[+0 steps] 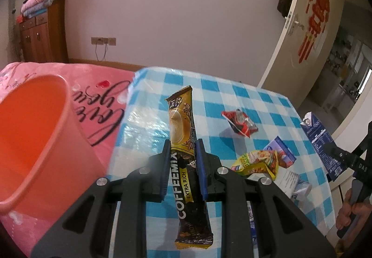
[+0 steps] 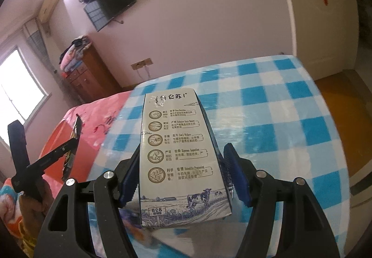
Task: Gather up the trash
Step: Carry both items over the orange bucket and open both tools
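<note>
the left gripper (image 1: 181, 153) and the right gripper (image 2: 183, 172) are black plastic, with ribbed blue pads (image 2: 237, 179) inside the fingers and silver screws (image 1: 221, 170) behind them.

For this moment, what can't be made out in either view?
- Orange bin, left wrist view: inside cut off by the picture edge, contents unseen.
- Pile under the milk carton, right wrist view: blurred and covered by the right tongs.
- Paper behind the yellow wrapper, left wrist view: print too small.

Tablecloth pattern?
Blue-and-white check on the tablecloth; clearest in the right wrist view.
</note>
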A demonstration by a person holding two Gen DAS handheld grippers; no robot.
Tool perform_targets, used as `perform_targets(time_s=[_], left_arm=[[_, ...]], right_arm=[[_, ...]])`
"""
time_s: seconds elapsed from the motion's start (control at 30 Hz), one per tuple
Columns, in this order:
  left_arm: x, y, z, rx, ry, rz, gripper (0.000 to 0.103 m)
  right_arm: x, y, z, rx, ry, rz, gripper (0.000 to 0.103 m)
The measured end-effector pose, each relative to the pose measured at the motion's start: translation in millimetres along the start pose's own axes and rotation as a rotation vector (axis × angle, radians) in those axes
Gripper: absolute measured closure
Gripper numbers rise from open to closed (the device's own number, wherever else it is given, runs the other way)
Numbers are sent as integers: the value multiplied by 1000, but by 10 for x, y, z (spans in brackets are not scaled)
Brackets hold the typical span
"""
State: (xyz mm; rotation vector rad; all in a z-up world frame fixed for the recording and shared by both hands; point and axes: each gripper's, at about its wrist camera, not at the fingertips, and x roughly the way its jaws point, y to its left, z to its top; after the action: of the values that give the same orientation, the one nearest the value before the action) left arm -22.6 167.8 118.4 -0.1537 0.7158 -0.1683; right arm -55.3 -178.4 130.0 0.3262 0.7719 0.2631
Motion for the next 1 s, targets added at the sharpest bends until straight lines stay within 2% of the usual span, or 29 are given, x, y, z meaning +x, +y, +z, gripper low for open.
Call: perform_targets(time_s=[0.17, 0.43, 0.7, 1.0], left_arm=[[-218, 133, 100, -9, -42, 25, 80], [-538, 464, 211, -34, -101, 79, 80], [-796, 957, 229, -97, -141, 164, 80], [-839, 1535, 172, -185, -127, 254, 80]], right_arm=[[45, 321, 64, -35, 12, 49, 35], [261, 948, 228, -87, 60, 175, 35], [557, 1901, 394, -219, 103, 309, 35], [971, 2966, 434, -362, 158, 435, 35]])
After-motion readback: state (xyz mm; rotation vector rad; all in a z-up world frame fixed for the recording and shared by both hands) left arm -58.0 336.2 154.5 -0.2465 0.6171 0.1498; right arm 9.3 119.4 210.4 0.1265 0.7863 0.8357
